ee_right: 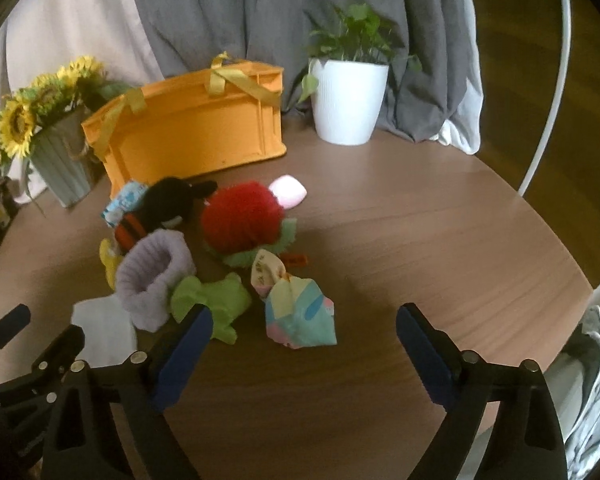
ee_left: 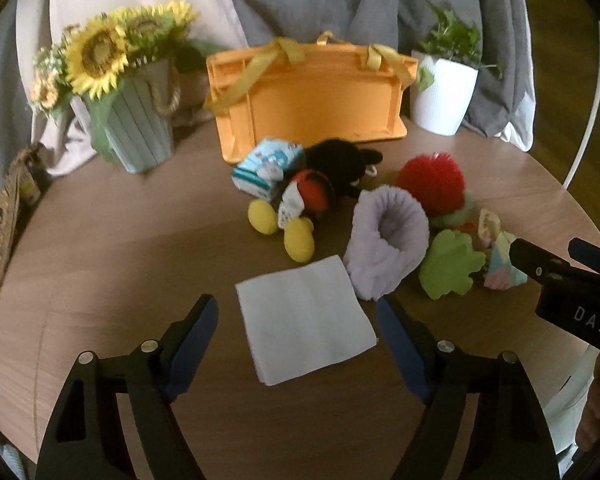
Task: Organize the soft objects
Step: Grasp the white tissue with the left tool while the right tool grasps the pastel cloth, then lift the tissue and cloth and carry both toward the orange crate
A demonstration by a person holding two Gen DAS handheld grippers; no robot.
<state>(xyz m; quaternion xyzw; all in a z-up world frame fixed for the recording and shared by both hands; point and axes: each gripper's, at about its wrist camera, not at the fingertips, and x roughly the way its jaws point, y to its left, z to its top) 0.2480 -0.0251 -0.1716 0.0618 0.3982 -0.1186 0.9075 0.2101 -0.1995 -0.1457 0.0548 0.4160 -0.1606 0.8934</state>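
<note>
On the round wooden table lies a heap of soft things. A folded white cloth (ee_left: 306,320) is flat on the table between the fingers of my left gripper (ee_left: 296,308), which is open, its pads clear of the cloth. Behind the cloth are a lilac fuzzy cuff (ee_left: 384,248), a green plush piece (ee_left: 448,268), a red fluffy ball (ee_left: 430,184), a black plush toy (ee_left: 340,160) with yellow feet, and a blue-white packet (ee_left: 266,168). My right gripper (ee_right: 305,312) is open around a pastel patchwork pouch (ee_right: 300,320) without touching it. An orange crate (ee_right: 188,132) stands at the back.
A grey bucket of sunflowers (ee_left: 140,120) stands at the back left and a white potted plant (ee_right: 350,100) at the back right, with grey curtains behind. A small pink pad (ee_right: 288,192) lies beside the red ball. The table edge curves round on the right.
</note>
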